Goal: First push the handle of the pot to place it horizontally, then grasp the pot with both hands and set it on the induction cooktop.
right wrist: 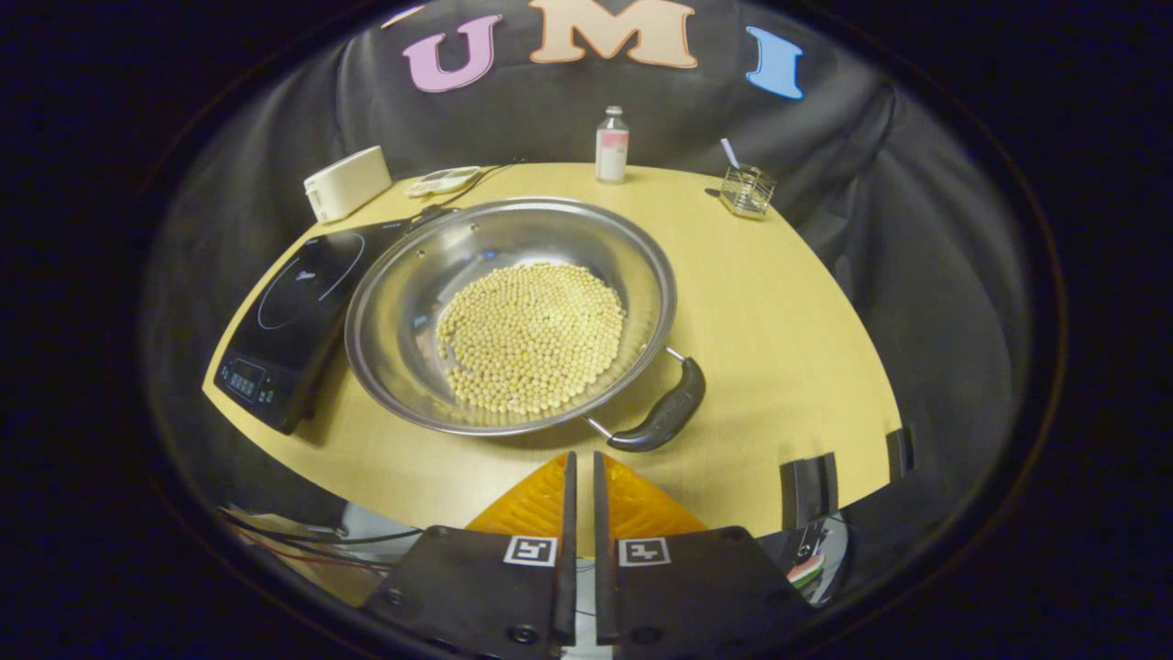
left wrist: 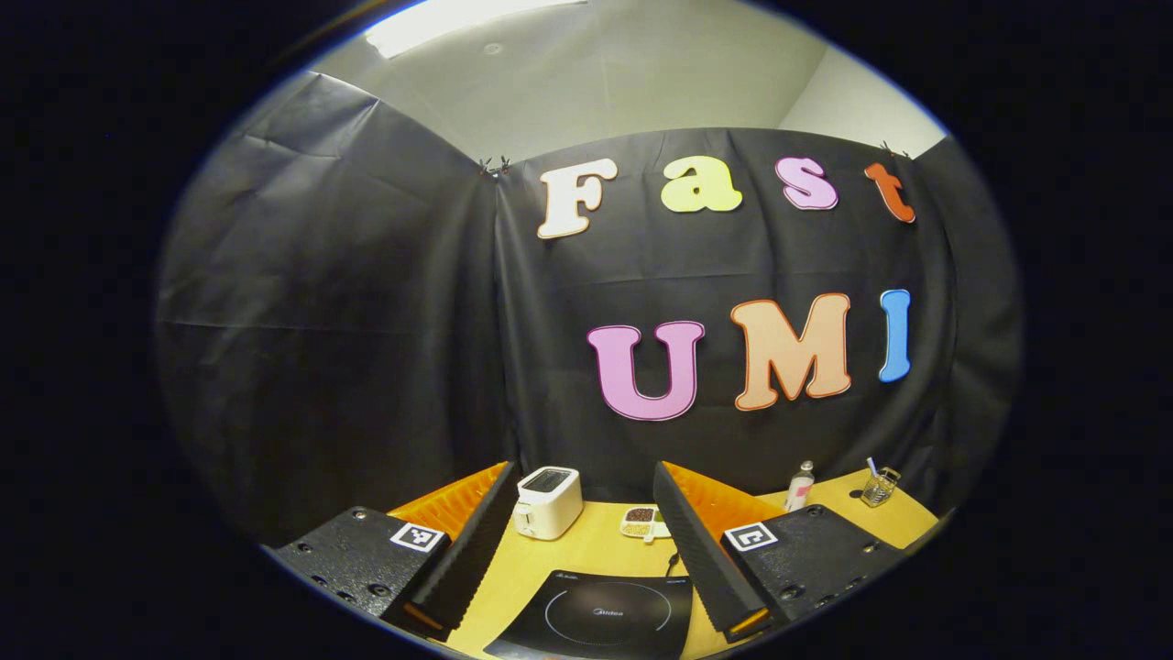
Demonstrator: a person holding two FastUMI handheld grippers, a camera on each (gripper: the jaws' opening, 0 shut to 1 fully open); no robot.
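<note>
Pot placement first: the wide stainless-steel pot of pale beans (right wrist: 509,312) sits on the yellow wooden bench (right wrist: 788,339), just right of the black induction cooktop (right wrist: 298,316). Its black curved handle (right wrist: 662,411) lies just ahead of the right tool (right wrist: 578,477) — fingers nearly together, holding nothing — so that hand is nearer. The left tool (left wrist: 577,532) hangs spread wide above the cooktop.

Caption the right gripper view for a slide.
Shut right gripper faces the pot of beans, its handle nearest, cooktop alongside.
</note>
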